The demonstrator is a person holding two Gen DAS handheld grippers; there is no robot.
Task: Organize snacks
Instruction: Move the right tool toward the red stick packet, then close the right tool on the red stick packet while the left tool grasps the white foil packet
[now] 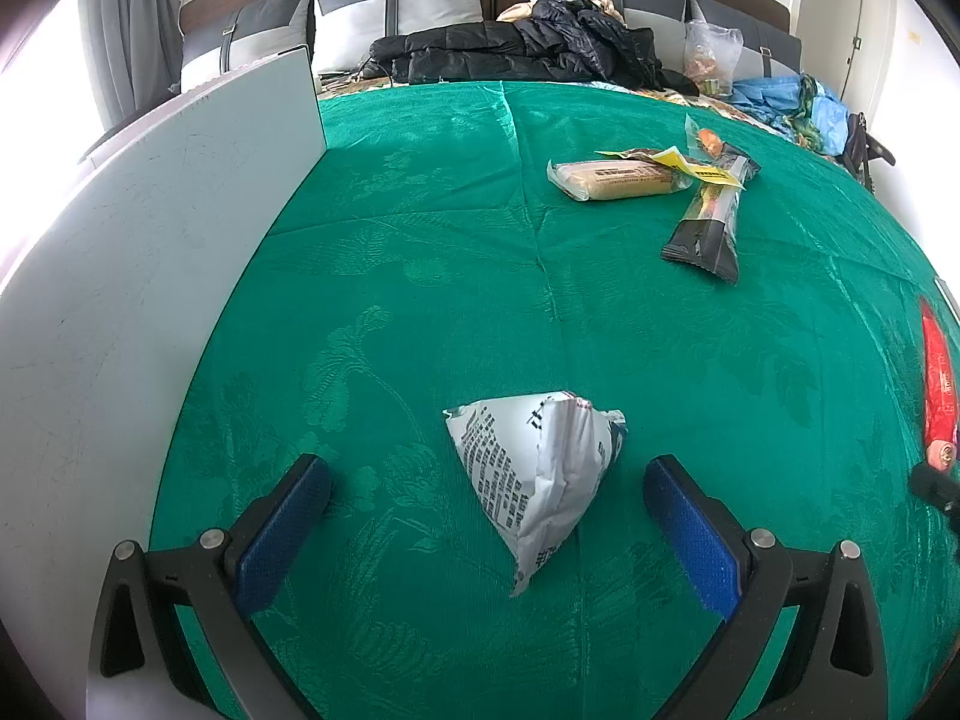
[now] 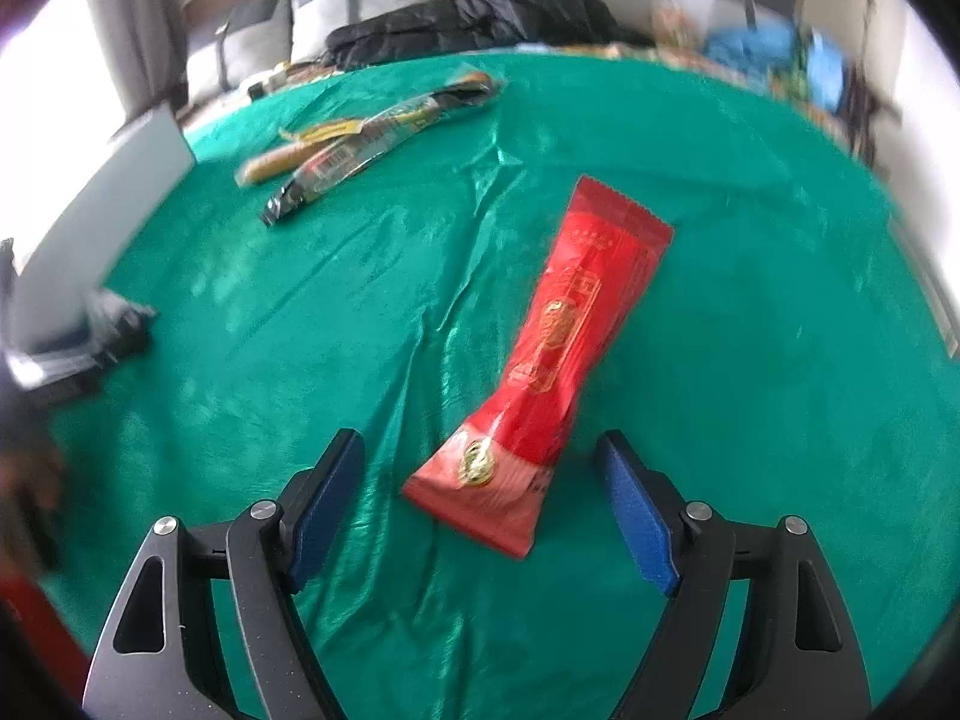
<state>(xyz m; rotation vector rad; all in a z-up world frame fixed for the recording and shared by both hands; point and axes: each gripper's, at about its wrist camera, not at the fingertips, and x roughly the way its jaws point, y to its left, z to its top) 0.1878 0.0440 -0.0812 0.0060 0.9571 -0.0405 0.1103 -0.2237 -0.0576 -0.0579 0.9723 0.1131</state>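
Observation:
A crumpled white snack packet lies on the green cloth, between the spread blue pads of my left gripper, which is open and not touching it. A long red snack packet lies on the cloth in the right wrist view; its near end sits between the fingers of my right gripper, which stands open around it. The same red packet shows at the right edge of the left wrist view. Farther back lie a tan bread-like packet, a yellow wrapper and a black bar packet.
A white box wall stands along the left side of the cloth. At the back are grey pillows, a black jacket, a clear plastic bag and blue cloth. The left gripper shows blurred in the right wrist view.

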